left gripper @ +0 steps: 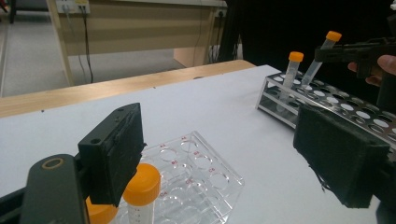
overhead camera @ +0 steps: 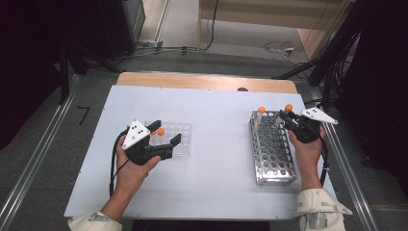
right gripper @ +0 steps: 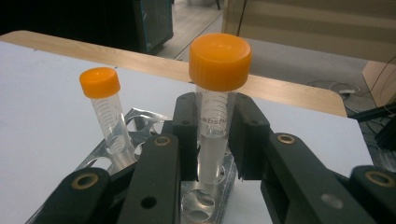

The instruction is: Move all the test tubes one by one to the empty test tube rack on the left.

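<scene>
Tube entering the rack — risks and orientation.

The right tongs [right gripper: 212,135] pinch a capped tube [right gripper: 215,116] at the rack's [overhead camera: 270,149] far end, its tip at or just inside a hole, beside a second tube [right gripper: 105,114] already seated there; the left tongs [overhead camera: 163,139] hang spread over the clear tray [left gripper: 205,177] on the table [overhead camera: 216,144], where two more orange-capped tubes [left gripper: 142,196] stand. In the left gripper view the held tube leans — cap up and tilted toward the right tongs, long axis off vertical, tip toward the rack. Likely faults: pushed down at this slant, the tip may jam on the hole's rim or the tube may slip in the pads; a sideways swing could knock the neighbouring tube; early release could leave it tipped.
</scene>
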A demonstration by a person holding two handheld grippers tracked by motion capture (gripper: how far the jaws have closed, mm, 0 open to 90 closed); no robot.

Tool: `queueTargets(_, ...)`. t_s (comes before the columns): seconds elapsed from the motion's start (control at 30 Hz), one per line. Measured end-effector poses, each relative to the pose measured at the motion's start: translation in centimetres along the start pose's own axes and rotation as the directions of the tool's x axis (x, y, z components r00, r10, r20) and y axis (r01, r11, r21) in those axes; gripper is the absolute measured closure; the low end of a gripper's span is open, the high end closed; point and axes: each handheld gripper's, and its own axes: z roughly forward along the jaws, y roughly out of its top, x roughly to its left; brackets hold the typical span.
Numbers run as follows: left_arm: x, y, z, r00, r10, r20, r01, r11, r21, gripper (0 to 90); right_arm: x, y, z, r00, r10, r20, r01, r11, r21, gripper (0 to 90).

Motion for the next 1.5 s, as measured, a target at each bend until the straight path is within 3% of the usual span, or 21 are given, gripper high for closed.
queueTargets(0.5,0.1,0.1,-0.2,1.0,-0.002,-0.003,0.002,1.0,-0.009,16.7,0.0,1.1,-1.5,1.0,-0.001,-0.007,0.001,0.999,-0.043,71.7)
queueTargets(0.9,0.3,0.2,-0.4,0.9999,-0.001,-0.011,0.001,0.9998,-0.019,16.2,1.2,1.9,-2.9,0.9991,-0.026,-0.035,0.024,0.998,-0.055,71.7)
queueTargets(1.23,0.5,0.4,-0.8,0.9997,0.001,-0.026,-0.002,0.9993,-0.037,15.5,3.7,2.9,-4.4,0.9919,-0.051,-0.116,0.043,0.996,-0.073,71.7)
queueTargets(1.5,0.5,0.4,-0.8,0.9995,0.003,-0.031,-0.004,0.9993,-0.038,15.5,6.2,3.5,-4.6,0.9765,-0.064,-0.206,0.049,0.996,-0.076,71.7)
